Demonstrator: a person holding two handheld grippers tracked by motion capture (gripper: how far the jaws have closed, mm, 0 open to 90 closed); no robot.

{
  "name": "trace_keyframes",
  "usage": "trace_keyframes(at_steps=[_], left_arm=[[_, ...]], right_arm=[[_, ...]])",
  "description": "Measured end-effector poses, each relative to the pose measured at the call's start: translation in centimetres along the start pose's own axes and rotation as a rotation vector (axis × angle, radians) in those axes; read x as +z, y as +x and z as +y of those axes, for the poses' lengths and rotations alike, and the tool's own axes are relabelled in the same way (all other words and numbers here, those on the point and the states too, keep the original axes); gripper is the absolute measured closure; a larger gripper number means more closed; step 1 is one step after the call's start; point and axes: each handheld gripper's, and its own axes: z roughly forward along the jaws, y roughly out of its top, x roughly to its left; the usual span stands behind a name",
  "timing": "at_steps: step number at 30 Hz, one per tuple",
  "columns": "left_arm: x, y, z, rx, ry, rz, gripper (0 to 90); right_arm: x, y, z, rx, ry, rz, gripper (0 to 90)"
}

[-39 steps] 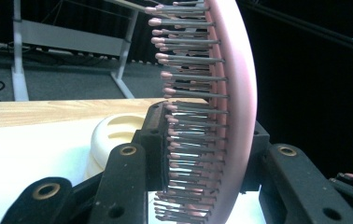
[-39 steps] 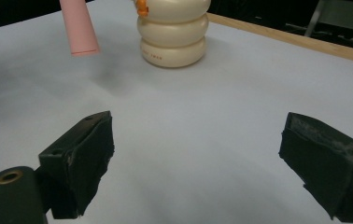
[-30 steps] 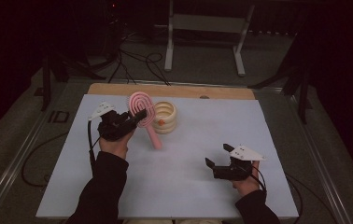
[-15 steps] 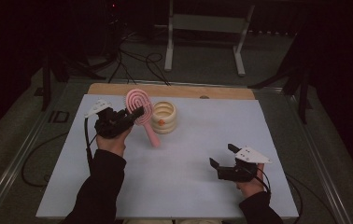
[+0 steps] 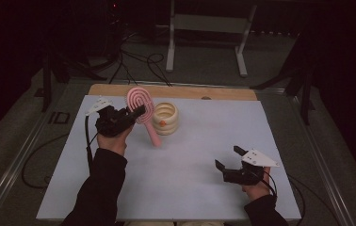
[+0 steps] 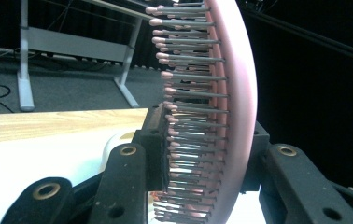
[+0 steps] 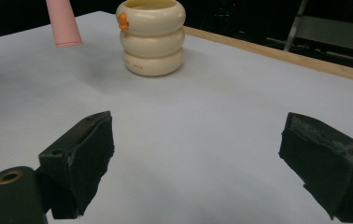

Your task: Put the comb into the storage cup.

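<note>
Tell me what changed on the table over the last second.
Little changed. The left gripper stays shut on the pink hairbrush, which is tilted slightly differently above the white mat. The right gripper remains open and empty, shifted slightly. The cream ringed holder hasn't moved.

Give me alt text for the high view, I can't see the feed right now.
The left tongs grip the oval head of a pink plastic hairbrush, its handle angled down beside a cream ribbed three-ring cup on the white table mat. The right tongs rest open, holding nothing, near the mat's front right.
</note>
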Motion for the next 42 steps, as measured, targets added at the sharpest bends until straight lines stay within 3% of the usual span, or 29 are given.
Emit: trace_keyframes(at_steps=[13, 42], left_arm=[[0.4, -0.2, 1.2, 0.013, -0.001, -0.003, 64.9], [1.5, -0.2, 2.8, -0.008, -0.026, -0.007, 64.9]], right_arm=[[-0.9, -0.5, -0.5, 0.004, -0.003, -0.009, 9.9], [-1.5, -0.9, -0.8, 0.016, -0.012, -0.015, 9.9]])
